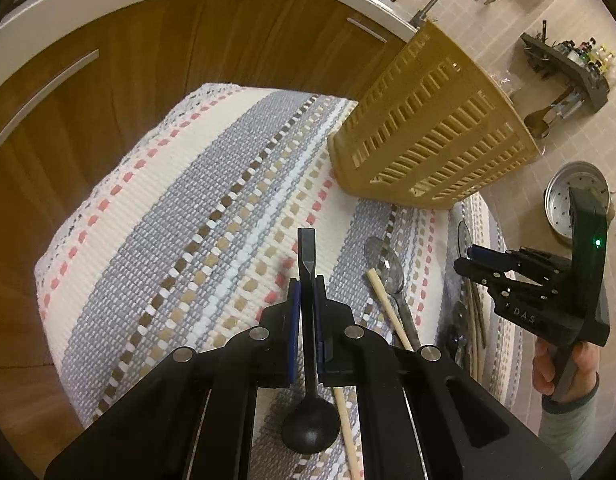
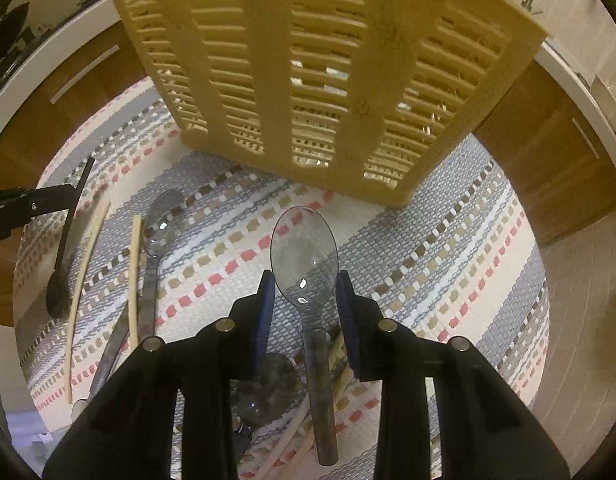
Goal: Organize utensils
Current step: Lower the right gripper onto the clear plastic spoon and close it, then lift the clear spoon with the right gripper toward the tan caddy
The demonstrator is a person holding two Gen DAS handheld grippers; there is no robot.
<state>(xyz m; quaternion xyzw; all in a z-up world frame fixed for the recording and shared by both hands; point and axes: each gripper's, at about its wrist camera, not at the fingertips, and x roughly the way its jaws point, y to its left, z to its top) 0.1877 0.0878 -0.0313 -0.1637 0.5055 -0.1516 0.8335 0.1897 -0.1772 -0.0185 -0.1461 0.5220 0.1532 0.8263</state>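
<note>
The left gripper (image 1: 307, 296) is clamped tight on the flat handle of a matte black plastic spoon (image 1: 310, 420), round bowl hanging toward the camera above the striped woven cloth (image 1: 168, 216). The right gripper (image 2: 306, 300) stands partly open around a clear smoky plastic spoon (image 2: 304, 256), whose oval bowl sits between the blue pads; whether they press it I cannot tell. A slatted tan plastic utensil basket (image 2: 320, 80) stands beyond
</note>
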